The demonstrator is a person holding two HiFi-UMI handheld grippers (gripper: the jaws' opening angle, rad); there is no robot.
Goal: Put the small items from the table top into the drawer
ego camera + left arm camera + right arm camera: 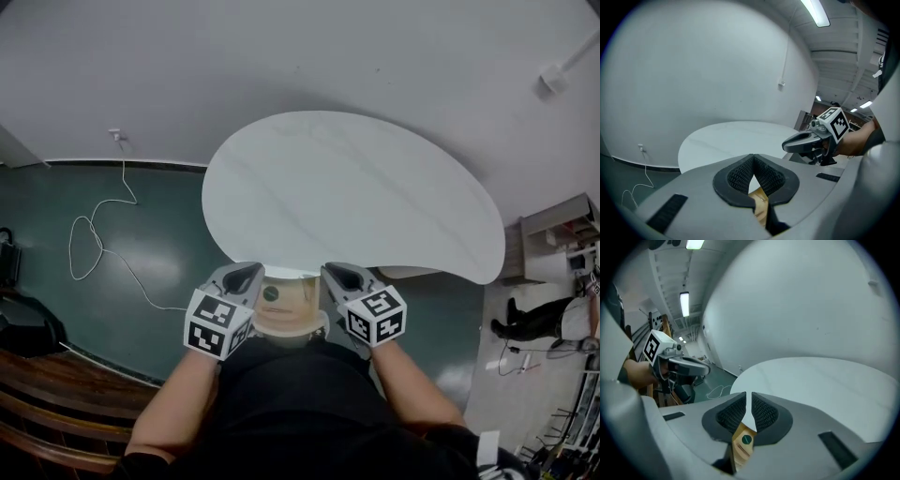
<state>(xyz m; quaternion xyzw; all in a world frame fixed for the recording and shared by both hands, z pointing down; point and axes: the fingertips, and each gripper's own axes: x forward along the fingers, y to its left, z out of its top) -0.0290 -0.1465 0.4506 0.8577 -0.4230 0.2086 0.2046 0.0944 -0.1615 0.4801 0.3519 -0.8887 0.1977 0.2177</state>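
Small green round item (pixel 271 293) lies inside the open wooden drawer (pixel 302 302), toward its left side. What kind of item it is cannot be made out. The right gripper view also shows it (pixel 746 439), a dark green disc on the pale wood floor of the drawer (pixel 738 453), seen down past the jaws.

The drawer stands pulled out from under the near edge of the white table top (pixel 356 197), just in front of the person's torso.

The left gripper (pixel 247 275) hangs over the drawer's left edge. Its ribbed pads (pixel 740 174) meet at the tips, jaws closed on nothing. A sliver of drawer wood (pixel 759 201) shows in the gap below them.

The right gripper (pixel 339 274) hangs over the drawer's right edge. Its jaws are drawn nearly together with a thin slit left between the pads (pixel 765 412), and nothing is held. White table surface shows through the slit.

Both grippers sit level with each other and apart, the drawer between them. Each one's marker cube (pixel 217 323) faces up toward the head camera. Bare forearms and a black top fill the lower part of the head view.

The floor (pixel 159 262) around the table is dark green. A white cable (pixel 94 234) loops across it from a wall socket (pixel 115 134) at left. Dark wooden steps (pixel 56 394) sit at lower left. A second person stands far right, small.
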